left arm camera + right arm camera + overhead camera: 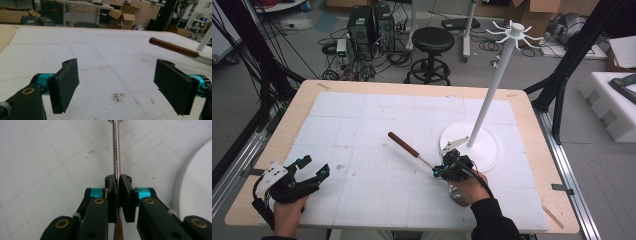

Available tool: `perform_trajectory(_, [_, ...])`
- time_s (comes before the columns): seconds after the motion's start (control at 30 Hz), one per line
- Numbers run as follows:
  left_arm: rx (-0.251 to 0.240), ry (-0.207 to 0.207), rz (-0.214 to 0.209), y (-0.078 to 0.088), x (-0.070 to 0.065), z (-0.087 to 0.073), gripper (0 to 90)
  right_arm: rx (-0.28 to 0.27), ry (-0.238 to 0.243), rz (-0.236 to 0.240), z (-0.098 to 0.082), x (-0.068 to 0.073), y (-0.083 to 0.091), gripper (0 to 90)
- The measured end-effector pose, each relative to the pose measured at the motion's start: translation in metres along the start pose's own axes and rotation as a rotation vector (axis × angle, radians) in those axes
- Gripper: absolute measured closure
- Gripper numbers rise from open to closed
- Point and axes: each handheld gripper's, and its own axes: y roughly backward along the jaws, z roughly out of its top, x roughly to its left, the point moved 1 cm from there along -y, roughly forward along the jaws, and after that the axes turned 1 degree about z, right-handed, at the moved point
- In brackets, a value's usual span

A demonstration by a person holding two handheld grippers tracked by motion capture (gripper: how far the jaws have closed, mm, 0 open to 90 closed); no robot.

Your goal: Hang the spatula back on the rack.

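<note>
A utensil with a brown wooden handle (403, 144) and a thin metal shaft (115, 145) sits near the middle of the white foam mat (377, 120). My right gripper (438, 171) is shut on the shaft, and its pads (124, 192) pinch the shaft just behind the handle end. The handle (172, 47) points away to the far left and looks raised off the mat. At the near left corner my left gripper (314, 166) is open, its jaws (116, 80) wide apart with nothing between them.
A white stand with a round base (484, 145), a tall pole (492, 95) and hooked arms on top stands just right of my right gripper. The wooden table edge (532, 130) frames the mat. A stool and cables lie beyond the table.
</note>
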Motion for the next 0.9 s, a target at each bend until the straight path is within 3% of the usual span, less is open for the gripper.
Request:
perform_trajectory(0.37, [0.0, -0.001, 0.008, 0.0, 0.0, 0.0, 20.4, -0.122, -0.05, 0.059, -0.006, 0.001, 0.023, 84.9])
perform_trajectory(0.43, [0.026, 0.036, 0.018, 0.0, -0.001, 0.001, 20.7, -0.142, -0.046, 0.063, -0.007, 0.003, 0.028, 84.8])
perform_trajectory(0.5, [0.042, 0.086, -0.02, -0.001, -0.006, 0.006, 20.7, -0.169, -0.044, 0.08, -0.008, 0.007, 0.032, 84.8])
perform_trajectory(0.6, [0.019, 0.112, -0.065, -0.001, -0.019, 0.017, 22.7, -0.212, -0.022, 0.105, -0.009, 0.016, 0.039, 84.7])
perform_trajectory(0.8, [-0.012, 0.188, -0.296, -0.018, -0.06, 0.049, 22.7, -0.281, 0.027, 0.135, -0.007, 0.035, 0.048, 84.7])
perform_trajectory(0.9, [-0.019, 0.21, -0.387, -0.028, -0.081, 0.068, 22.6, -0.318, 0.046, 0.145, -0.007, 0.042, 0.053, 84.7])
